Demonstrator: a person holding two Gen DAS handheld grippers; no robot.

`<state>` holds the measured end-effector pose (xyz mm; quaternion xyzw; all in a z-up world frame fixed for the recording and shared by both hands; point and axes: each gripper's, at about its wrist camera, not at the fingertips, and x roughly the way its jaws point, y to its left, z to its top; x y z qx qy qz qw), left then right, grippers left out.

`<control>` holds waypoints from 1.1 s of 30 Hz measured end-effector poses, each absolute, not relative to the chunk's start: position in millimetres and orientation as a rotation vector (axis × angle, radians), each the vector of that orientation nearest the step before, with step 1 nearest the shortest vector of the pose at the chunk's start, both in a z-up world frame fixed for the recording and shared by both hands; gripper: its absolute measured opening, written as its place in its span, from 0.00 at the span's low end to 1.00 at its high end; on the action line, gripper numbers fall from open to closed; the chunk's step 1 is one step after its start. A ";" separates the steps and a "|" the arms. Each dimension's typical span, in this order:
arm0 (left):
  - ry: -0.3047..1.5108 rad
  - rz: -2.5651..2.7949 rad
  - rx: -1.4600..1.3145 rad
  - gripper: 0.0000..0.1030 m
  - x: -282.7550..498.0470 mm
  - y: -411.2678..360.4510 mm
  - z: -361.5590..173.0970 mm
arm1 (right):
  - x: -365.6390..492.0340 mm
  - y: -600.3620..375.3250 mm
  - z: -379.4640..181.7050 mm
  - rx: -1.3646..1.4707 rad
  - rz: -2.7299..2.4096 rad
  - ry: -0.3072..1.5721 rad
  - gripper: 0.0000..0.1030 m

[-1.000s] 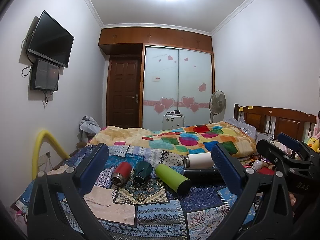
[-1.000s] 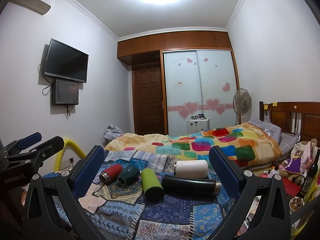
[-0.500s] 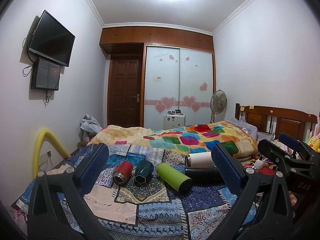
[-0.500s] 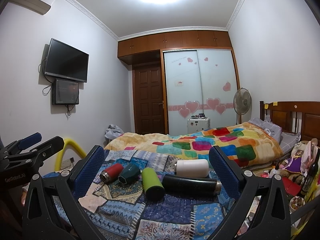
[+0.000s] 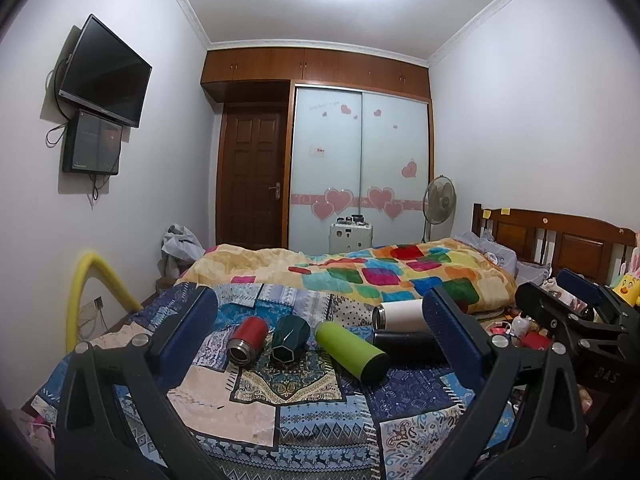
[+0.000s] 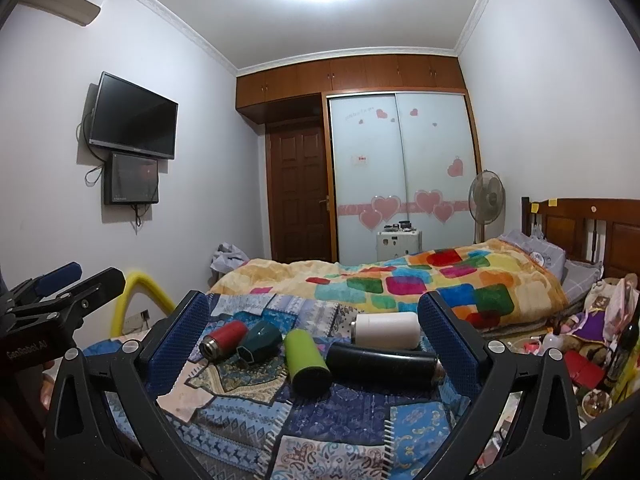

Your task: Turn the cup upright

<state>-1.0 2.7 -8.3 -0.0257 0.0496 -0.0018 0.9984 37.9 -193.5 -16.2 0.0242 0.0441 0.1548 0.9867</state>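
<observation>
Several cups lie on their sides on the patchwork bedspread (image 5: 256, 400): a red one (image 5: 247, 339) (image 6: 224, 335), a dark green faceted one (image 5: 289, 343) (image 6: 259, 338), a lime green one (image 5: 350, 351) (image 6: 307, 361), a black one (image 5: 408, 345) (image 6: 382, 364) and a white one (image 5: 398, 315) (image 6: 387, 330). My left gripper (image 5: 320, 336) is open and empty, held back from the cups. My right gripper (image 6: 314, 340) is open and empty, also short of them. Each gripper shows at the edge of the other's view.
A bright patchwork duvet (image 5: 380, 272) is heaped behind the cups. A wooden headboard (image 5: 560, 240) and clutter with toys (image 6: 592, 344) lie to the right. A yellow foam tube (image 5: 92, 292) stands at the left wall. A fan (image 6: 486, 200) and wardrobe (image 6: 400, 176) are at the back.
Both grippers have barely moved; the left wrist view has shifted very slightly. The cups have not moved.
</observation>
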 end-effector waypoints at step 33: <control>0.759 -0.070 0.015 0.74 296.2 49.1 -99.0 | 208.7 -190.0 -62.4 -0.017 0.418 0.402 0.91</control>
